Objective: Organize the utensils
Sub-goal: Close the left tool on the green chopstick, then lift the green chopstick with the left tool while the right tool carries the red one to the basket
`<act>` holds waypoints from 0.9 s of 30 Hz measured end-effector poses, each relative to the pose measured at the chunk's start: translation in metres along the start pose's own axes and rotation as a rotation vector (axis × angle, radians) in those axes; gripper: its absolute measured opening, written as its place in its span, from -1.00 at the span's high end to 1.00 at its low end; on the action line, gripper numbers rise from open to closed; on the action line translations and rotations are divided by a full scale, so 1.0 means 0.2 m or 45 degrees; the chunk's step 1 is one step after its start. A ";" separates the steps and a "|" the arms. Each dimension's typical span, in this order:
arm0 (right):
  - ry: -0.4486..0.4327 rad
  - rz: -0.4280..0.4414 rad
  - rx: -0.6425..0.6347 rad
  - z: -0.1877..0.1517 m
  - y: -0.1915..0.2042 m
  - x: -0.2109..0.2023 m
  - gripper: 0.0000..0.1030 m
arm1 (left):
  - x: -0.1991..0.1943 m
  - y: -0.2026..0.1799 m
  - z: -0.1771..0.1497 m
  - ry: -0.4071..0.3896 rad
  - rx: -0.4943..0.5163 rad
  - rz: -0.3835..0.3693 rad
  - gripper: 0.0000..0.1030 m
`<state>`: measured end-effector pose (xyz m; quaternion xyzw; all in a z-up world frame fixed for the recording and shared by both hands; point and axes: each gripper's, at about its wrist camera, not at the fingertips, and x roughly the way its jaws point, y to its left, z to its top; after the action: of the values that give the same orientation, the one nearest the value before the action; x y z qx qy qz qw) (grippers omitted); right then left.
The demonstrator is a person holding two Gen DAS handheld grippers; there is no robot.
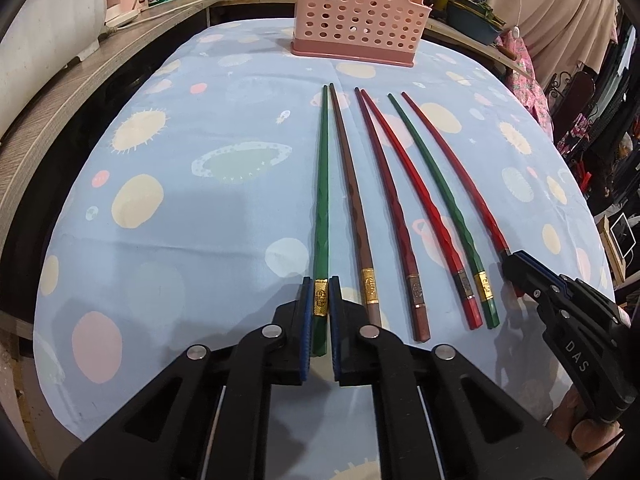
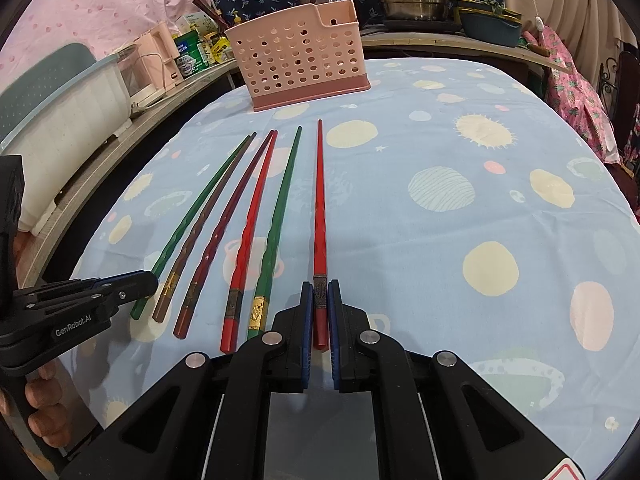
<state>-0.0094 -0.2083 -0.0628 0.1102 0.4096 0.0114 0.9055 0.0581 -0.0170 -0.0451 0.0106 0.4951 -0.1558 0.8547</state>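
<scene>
**Both grippers set on the outer chopsticks, pickup stage**

Six chopsticks lie side by side on the tablecloth (image 1: pixel 168 160), thick ends toward the cameras, tips pointing at 12 o'clock toward the pink basket (image 1: pixel 356 12) that stands upright well beyond them.

The left gripper (image 1: pixel 321 294) straddles the outermost green stick (image 1: pixel 322 200) at its gold band; its jaws stand close on either side of the band, but I cannot tell whether the pads press it or only flank it. The right gripper (image 2: pixel 320 300) sits the same way at the far end of the row, on the last red stick (image 2: pixel 320 208), jaws nearly together around the dark band; again, contact cannot be confirmed. Seen from the left wrist, the right gripper is at about 4 o'clock, low on the cloth.

Between them lie the brown stick (image 1: pixel 352 200), maroon stick (image 1: pixel 390 200), a second red (image 1: pixel 424 200) and a second green (image 1: pixel 444 200), untouched.

The step looks like grasping, with nothing yet in the basket. Next, each grip likely needs to be firm before lifting; then the sticks must be tipped upright and lowered through the basket's open top at 12 o'clock. A thin stick held near one end may swing or slip.
</scene>
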 end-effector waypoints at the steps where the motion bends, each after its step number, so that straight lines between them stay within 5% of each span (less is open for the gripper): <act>1: -0.004 -0.001 0.000 0.00 0.00 -0.01 0.87 | 0.00 0.00 0.00 0.000 0.000 -0.003 0.86; 14: -0.134 0.028 0.066 0.15 -0.06 -0.18 0.87 | -0.17 0.04 0.09 -0.094 -0.048 -0.023 0.86; 27: -0.357 0.034 0.078 0.49 -0.11 -0.40 0.87 | -0.40 0.08 0.35 -0.275 -0.080 -0.021 0.86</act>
<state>0.0085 -0.2579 0.0541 0.1437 0.2777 -0.0047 0.9499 0.0850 0.0069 0.0575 -0.0372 0.4049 -0.1475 0.9016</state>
